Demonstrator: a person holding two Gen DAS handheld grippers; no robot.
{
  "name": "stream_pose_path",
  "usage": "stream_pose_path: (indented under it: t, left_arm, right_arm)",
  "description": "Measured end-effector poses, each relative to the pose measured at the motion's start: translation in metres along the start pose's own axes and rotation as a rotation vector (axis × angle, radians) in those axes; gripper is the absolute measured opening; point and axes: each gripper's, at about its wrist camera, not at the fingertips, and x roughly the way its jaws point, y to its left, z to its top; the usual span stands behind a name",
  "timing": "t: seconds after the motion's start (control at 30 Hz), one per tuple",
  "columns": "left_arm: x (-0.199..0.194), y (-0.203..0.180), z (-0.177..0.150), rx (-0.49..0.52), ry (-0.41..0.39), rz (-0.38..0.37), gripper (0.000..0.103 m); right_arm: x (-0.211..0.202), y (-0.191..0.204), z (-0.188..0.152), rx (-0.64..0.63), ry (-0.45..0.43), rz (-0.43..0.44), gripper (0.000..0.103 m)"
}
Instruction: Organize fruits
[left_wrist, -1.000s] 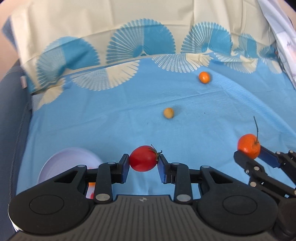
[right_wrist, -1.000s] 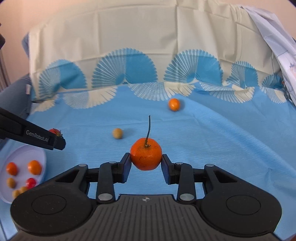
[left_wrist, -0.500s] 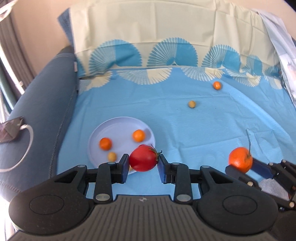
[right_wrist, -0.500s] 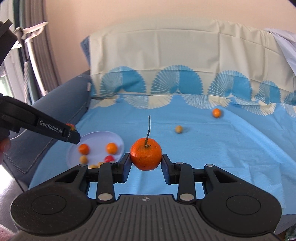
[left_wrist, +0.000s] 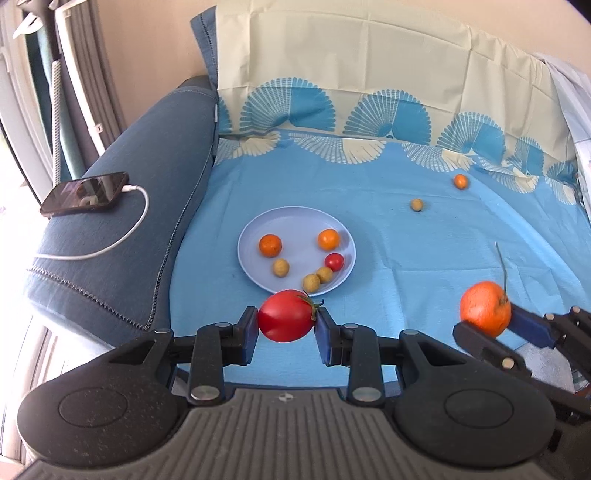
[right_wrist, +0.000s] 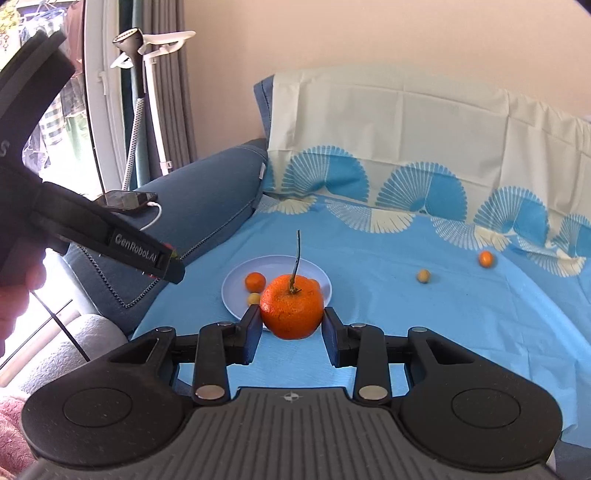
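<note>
Two black plastic grippers each clamp a piece of fruit above a smooth blue cloth printed with cream fan shapes. The left gripper, jaws set narrow, pinches a glossy round red tomato with a green calyx at lower centre of the left wrist view. The right gripper, equally narrow, holds a dimpled mandarin with a long thin stem at the centre of its own view. Just beyond the tomato lies a round pale-blue plate carrying six small fruits: two orange, one red, three yellowish. Two more small round fruits, one yellowish and one orange, sit loose on the cloth at upper right. A dark phone with a white cable rests on the woven blue armrest at left.
</note>
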Motion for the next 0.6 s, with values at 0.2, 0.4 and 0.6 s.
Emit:
stream_pose_path:
  t: [0.2,0.4,0.6]
  left_arm:
    - [-0.013,0.012,-0.008,-0.013,-0.012,-0.005,0.036]
    - [-0.016,0.013,-0.011,-0.027,-0.023,-0.009,0.036]
    - [-0.011,0.014,-0.014,-0.022,-0.02,-0.015,0.036]
  right_arm:
    - [-0.003,0.008,0.005,0.0,-0.009,-0.013,0.037]
    - [-0.007,0.009,0.005,-0.005,-0.011,-0.013,0.037]
    - [-0.005,0.008,0.003,0.005,-0.007,-0.023,0.037]
